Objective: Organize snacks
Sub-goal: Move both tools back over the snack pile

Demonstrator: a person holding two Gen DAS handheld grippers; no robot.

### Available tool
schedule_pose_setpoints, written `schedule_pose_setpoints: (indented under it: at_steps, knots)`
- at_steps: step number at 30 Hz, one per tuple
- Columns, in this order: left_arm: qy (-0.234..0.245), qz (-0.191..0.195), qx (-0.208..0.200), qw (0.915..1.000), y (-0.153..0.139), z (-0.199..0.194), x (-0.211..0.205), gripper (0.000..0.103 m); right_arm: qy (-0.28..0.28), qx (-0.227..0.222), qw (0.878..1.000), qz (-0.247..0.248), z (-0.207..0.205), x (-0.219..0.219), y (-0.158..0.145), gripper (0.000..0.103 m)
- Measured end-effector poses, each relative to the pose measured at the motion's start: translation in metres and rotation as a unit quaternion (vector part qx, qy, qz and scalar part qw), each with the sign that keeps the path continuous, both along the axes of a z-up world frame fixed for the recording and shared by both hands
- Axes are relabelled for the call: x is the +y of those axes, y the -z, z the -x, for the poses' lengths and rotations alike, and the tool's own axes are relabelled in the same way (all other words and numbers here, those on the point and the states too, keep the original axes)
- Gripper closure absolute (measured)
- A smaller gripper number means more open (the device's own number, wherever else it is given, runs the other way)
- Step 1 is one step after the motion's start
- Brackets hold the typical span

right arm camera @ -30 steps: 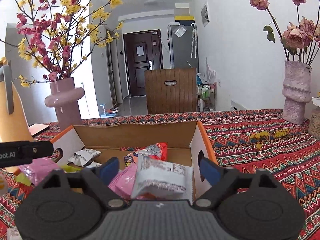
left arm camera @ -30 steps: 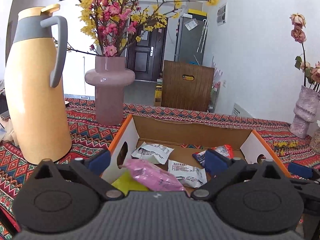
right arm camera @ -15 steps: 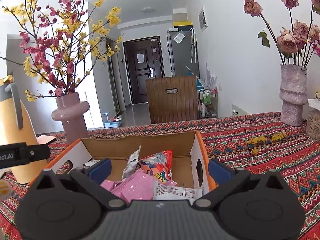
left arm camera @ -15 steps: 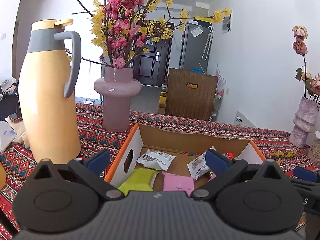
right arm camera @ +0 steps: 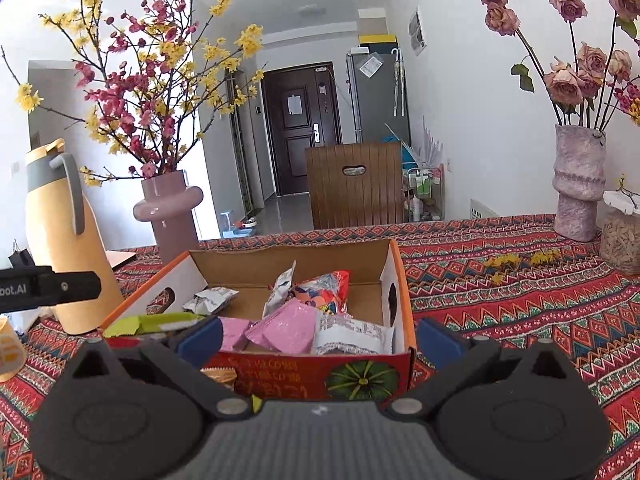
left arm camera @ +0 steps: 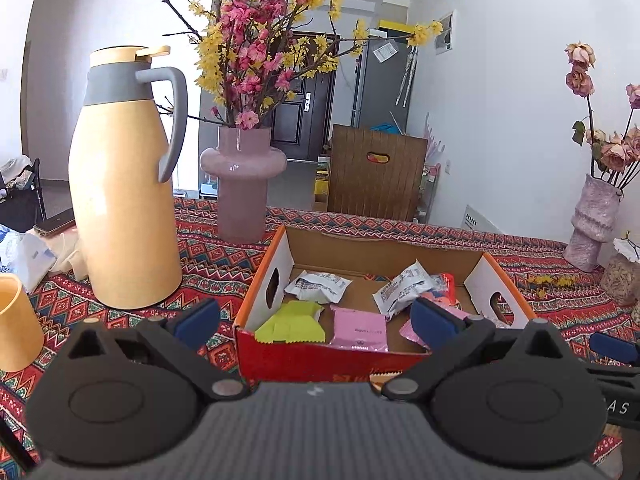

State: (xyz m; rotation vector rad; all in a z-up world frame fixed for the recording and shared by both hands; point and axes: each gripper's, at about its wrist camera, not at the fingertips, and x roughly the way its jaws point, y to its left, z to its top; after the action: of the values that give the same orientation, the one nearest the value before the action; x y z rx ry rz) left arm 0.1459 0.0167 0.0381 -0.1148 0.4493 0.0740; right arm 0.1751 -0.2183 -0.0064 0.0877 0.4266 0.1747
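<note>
An open cardboard box (left arm camera: 372,248) with orange edges, white end walls with oval hand holes, and a red printed front sits on the patterned red tablecloth (right arm camera: 520,292), just right of a tall yellow thermos (left arm camera: 124,184) and in front of a pink vase (left arm camera: 243,184) of blossom branches. Inside lie loose snack packets: a lime-green packet (left arm camera: 290,322) at the near left, a pink packet (left arm camera: 359,330) beside it, a white crinkled packet (left arm camera: 317,286) toward the back left, another white packet (left arm camera: 404,288) leaning against a red-orange bag (right arm camera: 324,290), and a flat white packet (right arm camera: 352,334) at the near right corner. The left gripper (left arm camera: 316,318) hovers over the near edge of the box, its blue-padded fingers spread wide with nothing between them. The right gripper (right arm camera: 318,338) is likewise wide apart and empty, level and pointing straight at the box's front wall. Neither touches a packet or the box.
</note>
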Motion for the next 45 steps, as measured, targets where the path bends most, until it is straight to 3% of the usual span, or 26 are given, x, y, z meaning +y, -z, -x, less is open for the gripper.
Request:
schedule_pose_setpoints:
  at_steps: [20, 25, 34, 42, 45]
  knots:
    - [-0.004, 0.009, 0.066, 0.9978, 0.061, 0.035, 0.028, 0.0, 0.002, 0.088, 0.996, 0.032, 0.04, -0.006, 0.052, 0.0]
    - [-0.011, 0.014, 0.075, 0.997, 0.077, 0.034, 0.035, 0.0, -0.001, 0.101, 0.994, 0.043, 0.039, -0.004, 0.058, 0.0]
    - [-0.012, 0.027, 0.071, 0.997, 0.081, 0.034, 0.039, 0.0, -0.026, 0.104, 0.991, 0.084, 0.021, 0.014, 0.058, 0.0]
    - [-0.012, 0.033, 0.072, 0.9968, 0.082, 0.033, 0.04, 0.0, -0.036, 0.135, 0.986, 0.093, 0.001, 0.021, 0.07, 0.011]
    - [-0.013, 0.034, 0.074, 0.9966, 0.082, 0.033, 0.04, 0.0, -0.042, 0.142, 0.984, 0.095, -0.002, 0.024, 0.074, 0.023]
